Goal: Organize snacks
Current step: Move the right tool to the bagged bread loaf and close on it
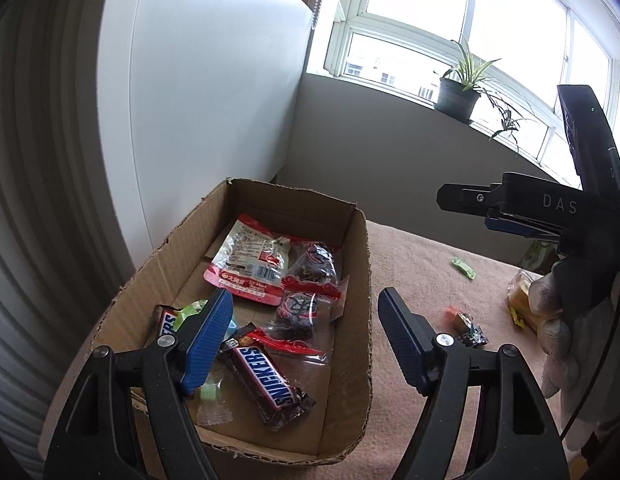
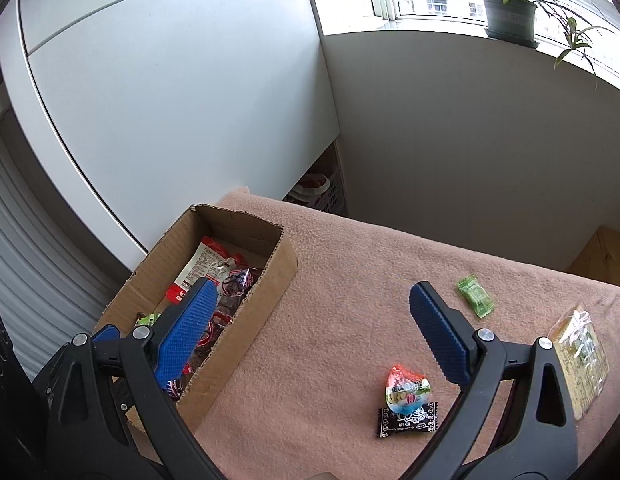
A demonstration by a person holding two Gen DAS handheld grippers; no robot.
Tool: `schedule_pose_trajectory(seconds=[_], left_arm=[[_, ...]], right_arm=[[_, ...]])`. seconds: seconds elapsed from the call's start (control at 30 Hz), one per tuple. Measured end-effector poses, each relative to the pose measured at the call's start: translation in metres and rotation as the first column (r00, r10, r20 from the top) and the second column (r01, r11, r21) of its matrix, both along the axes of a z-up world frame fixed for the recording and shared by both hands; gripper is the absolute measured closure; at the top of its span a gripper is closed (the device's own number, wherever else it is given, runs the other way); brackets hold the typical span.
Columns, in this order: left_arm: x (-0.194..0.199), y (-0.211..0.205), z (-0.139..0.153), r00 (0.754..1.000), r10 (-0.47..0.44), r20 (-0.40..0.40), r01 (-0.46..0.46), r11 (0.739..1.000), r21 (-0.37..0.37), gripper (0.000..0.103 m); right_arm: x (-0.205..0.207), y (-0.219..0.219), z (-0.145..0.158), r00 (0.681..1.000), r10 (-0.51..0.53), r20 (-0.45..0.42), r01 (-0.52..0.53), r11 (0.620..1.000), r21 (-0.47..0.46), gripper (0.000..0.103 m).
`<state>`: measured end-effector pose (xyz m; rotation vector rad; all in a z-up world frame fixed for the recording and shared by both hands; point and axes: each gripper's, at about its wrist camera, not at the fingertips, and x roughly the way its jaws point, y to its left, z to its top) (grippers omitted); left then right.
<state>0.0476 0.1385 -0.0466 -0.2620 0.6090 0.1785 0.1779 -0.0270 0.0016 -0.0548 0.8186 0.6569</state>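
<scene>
A cardboard box (image 1: 362, 280) on the pink cloth holds several snacks: a Snickers bar (image 1: 270, 384), a red-and-white packet (image 1: 250, 260) and dark sweets in clear red wrappers (image 1: 310, 268). My left gripper (image 1: 306, 308) is open and empty above the box. My right gripper (image 2: 310, 304) is open and empty, between the box (image 2: 246, 320) and loose snacks on the cloth: a green candy (image 2: 476, 294), an orange-topped candy (image 2: 406, 390), a black-wrapped candy (image 2: 408, 422) and a yellow packet (image 2: 582, 356). The right gripper also shows in the left wrist view (image 1: 510, 220).
A white cabinet (image 2: 170, 100) stands behind the box. A grey wall (image 2: 450, 140) with a window sill and a potted plant (image 2: 510, 12) is beyond the table. A wooden box (image 2: 606, 256) sits at the far right. The cloth (image 2: 350, 300) covers the table.
</scene>
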Motion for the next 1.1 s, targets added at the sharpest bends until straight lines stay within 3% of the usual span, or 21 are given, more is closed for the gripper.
schedule_pose_trajectory(seconds=[0.33,0.67,1.0,1.1], left_arm=[[0.017,-0.063,-0.004,0.994,-0.104,-0.017,0.104,0.994,0.013,0.028],[0.034,-0.133,-0.015,0.976,-0.207,-0.063,0.211,0.975,0.072,0.028],[0.046,-0.161,-0.022,0.958,-0.270,-0.096,0.276,0.960,0.048,0.028],[0.049,-0.166,-0.026,0.951,-0.290,-0.111,0.294,0.956,0.019,0.028]], right_arm=[[0.026,-0.117,-0.007,0.989,-0.143,0.022,0.144,0.988,-0.054,0.004],[0.076,-0.226,-0.040,0.960,-0.268,-0.085,0.267,0.963,-0.024,0.004],[0.117,-0.250,-0.079,0.945,-0.198,-0.260,0.213,0.977,0.030,0.005],[0.117,-0.256,-0.090,0.932,-0.162,-0.324,0.199,0.976,0.086,0.014]])
